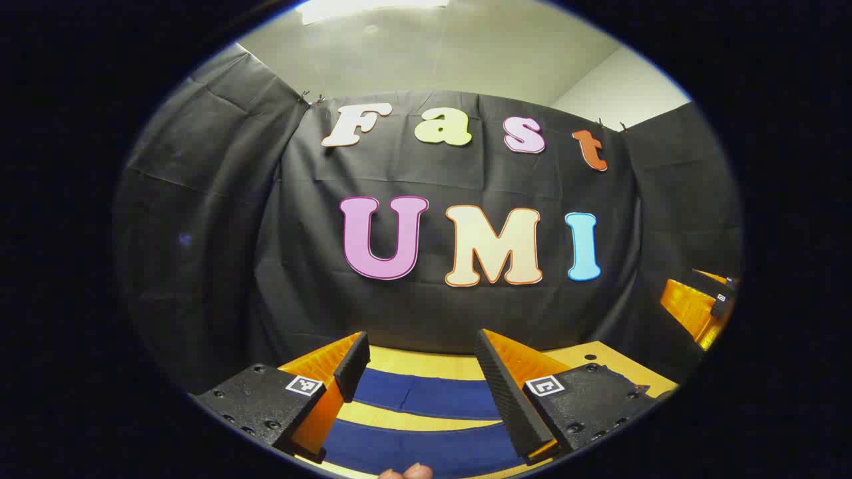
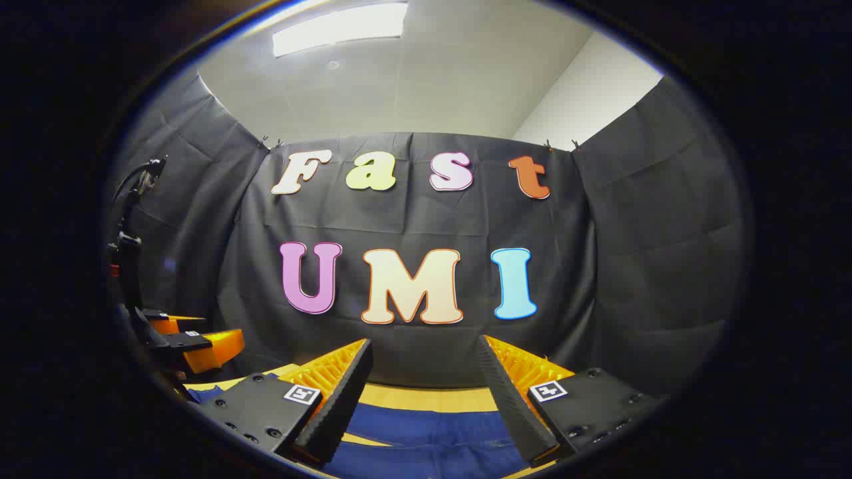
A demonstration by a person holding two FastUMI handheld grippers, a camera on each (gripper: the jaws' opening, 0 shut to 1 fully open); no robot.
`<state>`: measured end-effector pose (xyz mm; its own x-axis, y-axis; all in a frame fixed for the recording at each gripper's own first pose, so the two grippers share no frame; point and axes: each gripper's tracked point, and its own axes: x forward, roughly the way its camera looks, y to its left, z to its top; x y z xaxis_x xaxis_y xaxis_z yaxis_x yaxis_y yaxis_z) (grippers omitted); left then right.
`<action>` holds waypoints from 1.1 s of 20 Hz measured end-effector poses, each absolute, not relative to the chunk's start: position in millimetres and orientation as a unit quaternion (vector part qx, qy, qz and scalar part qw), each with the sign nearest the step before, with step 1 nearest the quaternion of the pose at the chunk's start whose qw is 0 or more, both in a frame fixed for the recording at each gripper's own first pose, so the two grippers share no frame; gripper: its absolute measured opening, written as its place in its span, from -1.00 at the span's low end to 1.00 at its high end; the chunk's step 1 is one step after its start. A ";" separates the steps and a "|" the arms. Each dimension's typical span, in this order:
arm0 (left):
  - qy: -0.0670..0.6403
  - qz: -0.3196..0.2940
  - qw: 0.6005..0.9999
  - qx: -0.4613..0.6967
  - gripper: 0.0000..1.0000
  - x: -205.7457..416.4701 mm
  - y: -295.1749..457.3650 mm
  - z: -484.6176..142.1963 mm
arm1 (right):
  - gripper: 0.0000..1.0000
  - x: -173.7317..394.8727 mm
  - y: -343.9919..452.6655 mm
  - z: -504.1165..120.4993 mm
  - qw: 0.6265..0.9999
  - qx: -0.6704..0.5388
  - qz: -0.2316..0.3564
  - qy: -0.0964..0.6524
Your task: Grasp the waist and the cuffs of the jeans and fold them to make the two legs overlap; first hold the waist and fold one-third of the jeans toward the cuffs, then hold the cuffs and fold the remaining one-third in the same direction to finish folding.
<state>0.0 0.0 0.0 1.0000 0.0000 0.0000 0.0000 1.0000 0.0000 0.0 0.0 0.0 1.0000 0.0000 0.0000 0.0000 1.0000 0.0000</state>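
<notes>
The jeans [image 1: 426,398] lie flat on the worktop [image 1: 426,363], dark blue, their two legs showing in the left gripper view as separate bands with a strip of worktop between them. The left tongs [image 1: 425,389] hang above them, spread wide, gripping nothing. A fingertip [image 1: 406,472] shows at the near edge. In the right gripper view the right tongs [image 2: 423,392] also stand wide and empty above the jeans [image 2: 432,432], with the left tongs [image 2: 193,342] off to the left, over the worktop [image 2: 426,398].
</notes>
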 end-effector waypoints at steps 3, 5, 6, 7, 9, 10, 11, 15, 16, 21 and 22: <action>0.002 0.000 1.000 0.002 0.89 0.3 -2.1 -2.3 | 0.97 0.3 -3.2 -0.4 1.000 -0.006 0.000 0.000; 0.004 0.000 1.000 0.003 0.84 1.3 -2.2 -4.2 | 0.96 2.4 -4.9 1.4 1.000 -0.004 0.000 0.000; 0.003 0.001 1.000 0.002 0.84 1.1 -1.9 -2.8 | 0.97 3.1 -4.9 2.3 1.000 -0.003 0.001 -0.001; 0.003 0.002 1.000 0.002 0.84 0.4 -0.4 -3.0 | 0.95 3.7 -5.4 1.9 1.000 -0.005 0.001 0.000; 0.002 0.005 1.000 0.003 0.84 0.9 0.9 -2.8 | 0.97 3.7 -5.8 3.8 1.000 -0.006 0.002 -0.001; 0.002 0.006 1.000 0.003 0.84 0.7 2.1 -2.0 | 0.95 3.9 -5.1 5.1 1.000 -0.006 0.003 -0.002; 0.002 0.007 1.000 0.004 0.84 0.8 3.1 -2.7 | 0.95 3.9 -5.2 4.7 1.000 -0.005 0.004 -0.002; 0.007 0.007 1.000 0.014 0.89 -0.3 7.7 -8.6 | 0.95 7.0 -3.7 1.8 1.000 -0.006 0.007 0.003; 0.009 0.006 1.000 0.018 0.89 0.0 9.2 -9.9 | 0.95 7.4 -3.1 0.9 1.000 -0.007 0.008 0.005; 0.022 -0.018 0.997 0.066 0.90 -1.4 22.0 -21.5 | 0.96 4.7 -3.8 -6.2 1.000 -0.009 0.006 0.013; 0.028 -0.028 0.995 0.087 0.92 -2.5 25.8 -26.4 | 0.96 4.2 -3.3 -8.9 1.000 -0.010 0.005 0.015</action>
<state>-2.5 25.8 -26.4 0.9969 -0.0501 -0.0606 0.0598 0.9835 0.1710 4.2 -3.3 -8.9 0.9995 0.0091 -0.0303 -0.0097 0.9997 -0.0202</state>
